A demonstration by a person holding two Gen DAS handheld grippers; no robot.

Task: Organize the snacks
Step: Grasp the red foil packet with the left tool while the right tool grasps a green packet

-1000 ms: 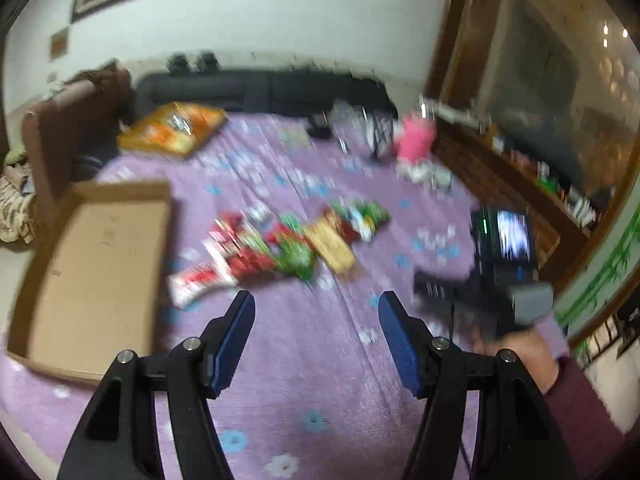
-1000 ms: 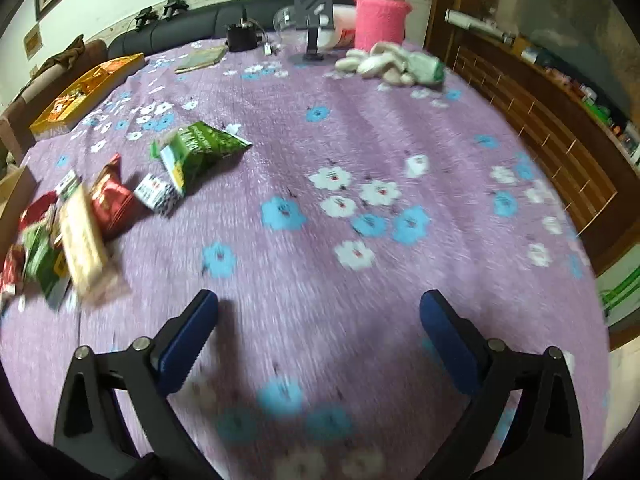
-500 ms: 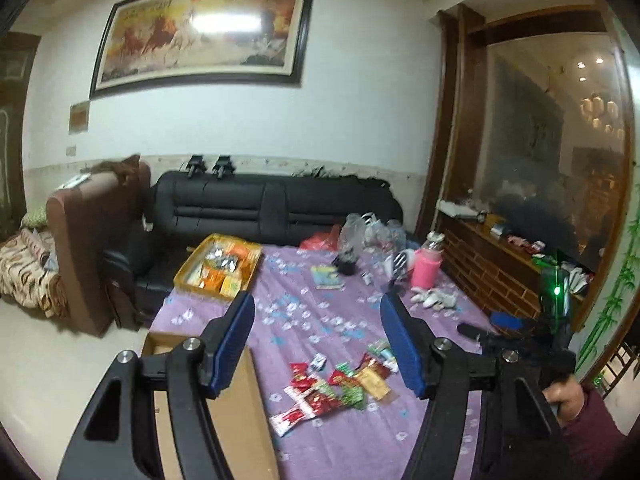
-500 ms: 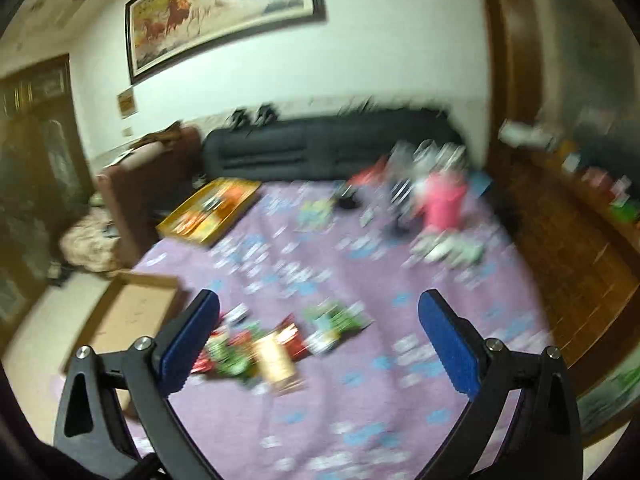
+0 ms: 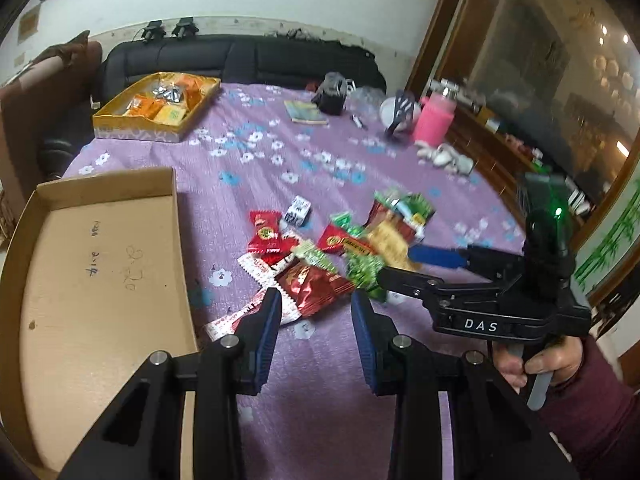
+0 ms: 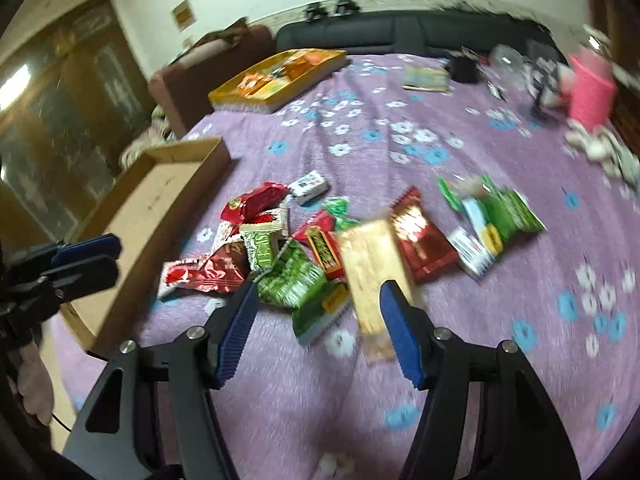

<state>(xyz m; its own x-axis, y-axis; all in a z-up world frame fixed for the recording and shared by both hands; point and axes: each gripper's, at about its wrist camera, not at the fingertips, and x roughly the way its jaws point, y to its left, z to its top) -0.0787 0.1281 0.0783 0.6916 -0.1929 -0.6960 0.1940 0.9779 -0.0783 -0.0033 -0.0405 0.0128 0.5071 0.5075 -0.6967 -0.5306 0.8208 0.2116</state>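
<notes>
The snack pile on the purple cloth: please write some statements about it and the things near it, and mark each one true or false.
1. The cardboard box already holds several snacks. False: its inside is bare, with only handwriting on the bottom.
2. The left tool is open, and a dark red packet lies on the cloth just ahead of its gap. True.
3. The right tool is shut on the beige packet. False: it is open and grips nothing.
4. The yellow tray with orange packets stands at the far side of the cloth, near the black sofa. True.
5. The pink bottle lies inside the cardboard box. False: it stands upright at the far right of the cloth.
</notes>
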